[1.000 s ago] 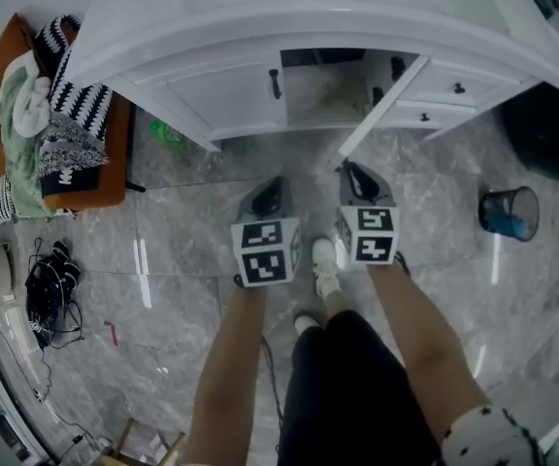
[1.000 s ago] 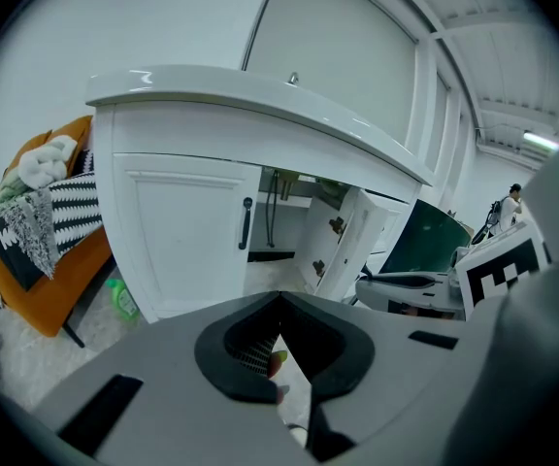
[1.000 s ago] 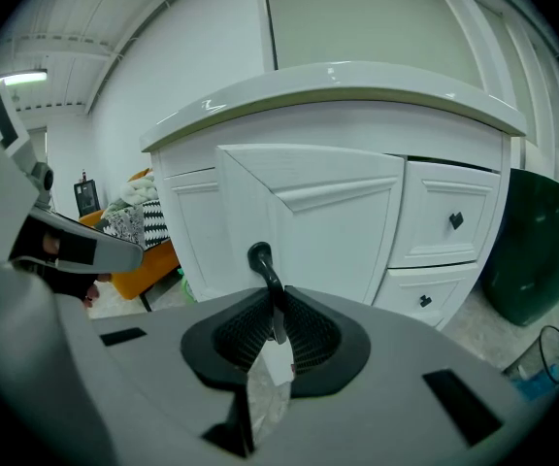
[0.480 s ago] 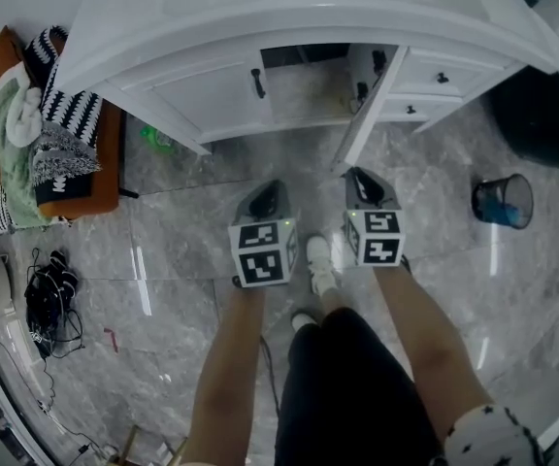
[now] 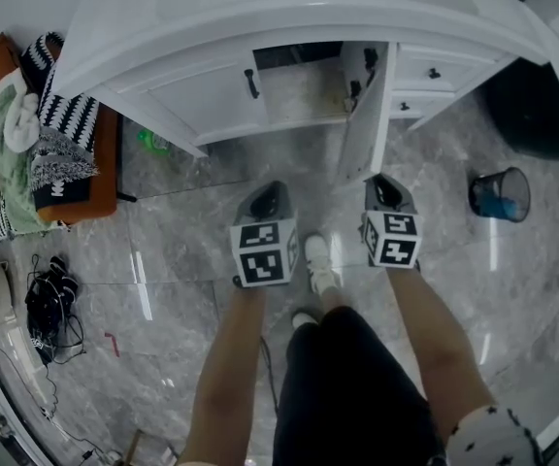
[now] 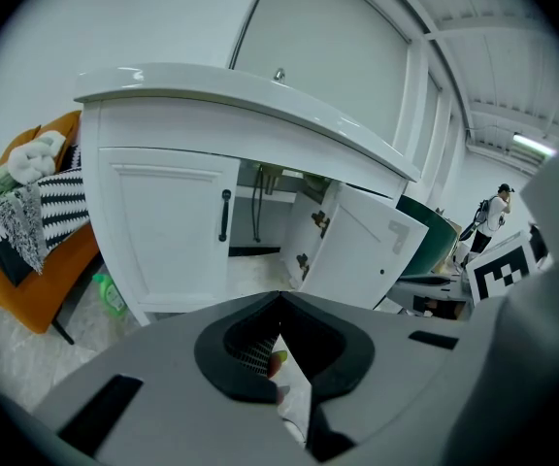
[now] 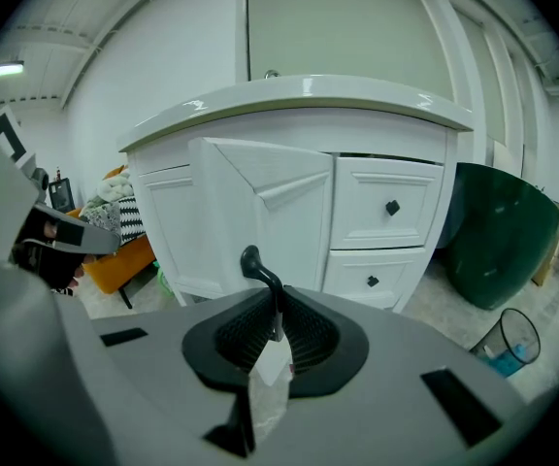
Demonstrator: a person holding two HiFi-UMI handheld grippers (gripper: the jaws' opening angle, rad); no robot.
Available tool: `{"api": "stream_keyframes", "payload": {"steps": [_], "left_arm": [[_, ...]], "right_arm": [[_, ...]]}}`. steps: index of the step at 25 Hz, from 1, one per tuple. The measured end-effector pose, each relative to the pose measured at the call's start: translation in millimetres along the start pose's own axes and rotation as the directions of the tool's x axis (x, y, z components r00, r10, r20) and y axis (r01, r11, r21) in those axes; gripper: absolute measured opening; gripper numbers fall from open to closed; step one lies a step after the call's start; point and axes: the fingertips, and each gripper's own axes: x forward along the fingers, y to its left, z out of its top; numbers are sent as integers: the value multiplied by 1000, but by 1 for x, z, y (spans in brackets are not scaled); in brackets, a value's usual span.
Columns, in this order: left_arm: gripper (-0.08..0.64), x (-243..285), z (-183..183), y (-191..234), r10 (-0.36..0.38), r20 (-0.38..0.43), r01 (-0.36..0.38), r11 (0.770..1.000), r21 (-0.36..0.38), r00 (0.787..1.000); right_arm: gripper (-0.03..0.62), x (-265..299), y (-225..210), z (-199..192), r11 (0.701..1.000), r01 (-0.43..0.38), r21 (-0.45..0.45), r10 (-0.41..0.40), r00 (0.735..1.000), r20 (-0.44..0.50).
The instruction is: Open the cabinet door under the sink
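Right door swung wide: the opening is about done

The right gripper [image 7: 279, 309], jaws just closing, clamps the handle [image 7: 252, 262] of the open door [image 7: 270, 207] straight ahead of it. The left gripper [image 6: 279, 304] is closed and empty. Two doors: the closed door [image 6: 168, 226] is ahead-left of the left gripper. Two drawers [image 7: 391, 207].

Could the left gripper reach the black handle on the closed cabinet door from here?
Probably yes: the left gripper points toward the closed door's handle, with only open floor between them. Its jaws are shut, so they would need to open first.
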Motion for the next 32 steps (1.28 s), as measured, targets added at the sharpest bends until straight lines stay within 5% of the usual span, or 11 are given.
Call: {"api": "stream_keyframes", "payload": {"steps": [7,32], "left_arm": [[5,0,-5,-5,-7,-7,7,1000,-5,1000],[5,11,-6,-31,-54,-22,55,997,49,998]], "right_arm": [[28,-12,-40,-10,998,58,5,-58,998,-11],[29,-19,-108,-17,998,-56,18,56,998,-20]]}}
